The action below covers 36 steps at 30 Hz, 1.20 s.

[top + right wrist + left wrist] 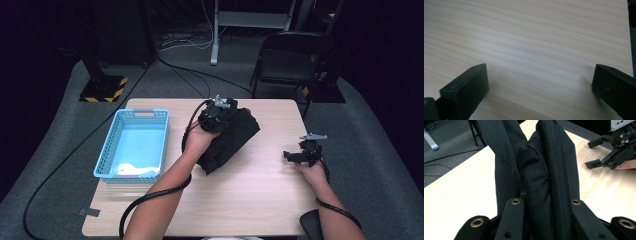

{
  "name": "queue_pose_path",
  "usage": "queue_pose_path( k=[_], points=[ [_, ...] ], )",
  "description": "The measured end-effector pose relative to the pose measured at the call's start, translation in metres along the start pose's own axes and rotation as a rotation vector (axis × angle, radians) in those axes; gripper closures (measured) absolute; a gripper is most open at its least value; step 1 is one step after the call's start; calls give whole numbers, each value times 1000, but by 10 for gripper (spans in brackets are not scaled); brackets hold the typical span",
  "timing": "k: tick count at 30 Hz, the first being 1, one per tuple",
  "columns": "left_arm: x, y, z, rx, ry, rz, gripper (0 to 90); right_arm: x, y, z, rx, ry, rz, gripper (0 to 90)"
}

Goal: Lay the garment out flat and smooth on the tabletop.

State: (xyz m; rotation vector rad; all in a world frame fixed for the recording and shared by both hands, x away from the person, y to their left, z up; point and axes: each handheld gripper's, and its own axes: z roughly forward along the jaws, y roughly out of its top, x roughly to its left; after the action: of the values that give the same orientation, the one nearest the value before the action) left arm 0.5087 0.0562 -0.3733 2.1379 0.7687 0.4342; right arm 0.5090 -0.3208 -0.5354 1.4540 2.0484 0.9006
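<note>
A bundled black cloth (231,141) lies across the middle of the wooden table (240,200). My left gripper (219,113) sits over its far end, shut on it. In the left gripper view a thick fold of the cloth (544,170) is squeezed between the two black jaws of the left gripper (545,203) and runs away across the table. My right gripper (294,156) rests low near the table's right edge, apart from the cloth and open. It also shows in the left gripper view as the right gripper (599,153). The right gripper (539,82) has only bare wood between its jaws.
A light blue plastic basket (107,150) stands at the table's left, with something white (131,170) lying in its near end. Behind the table are a black folding chair (290,60), a stand with a yellow-striped base (102,89) and cables on the grey floor.
</note>
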Motion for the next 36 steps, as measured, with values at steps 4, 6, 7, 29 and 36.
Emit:
queue_pose_path(
  k=[4, 6, 7, 29, 36],
  points=[
    [-3, -1, 6, 7, -9, -2, 770, 0, 0, 0, 0, 0, 0, 0],
    [-5, -2, 9, 11, -14, -1, 770, 0, 0, 0, 0, 0, 0, 0],
    [-6, -2, 10, 14, -17, 0, 769, 0, 0, 0, 0, 0, 0, 0],
    [-23, -13, 41, 41, -81, -12, 770, 0, 0, 0, 0, 3, -2, 0],
    [-27, -18, 48, 48, -94, -22, 770, 0, 0, 0, 0, 3, -2, 0]
  ],
)
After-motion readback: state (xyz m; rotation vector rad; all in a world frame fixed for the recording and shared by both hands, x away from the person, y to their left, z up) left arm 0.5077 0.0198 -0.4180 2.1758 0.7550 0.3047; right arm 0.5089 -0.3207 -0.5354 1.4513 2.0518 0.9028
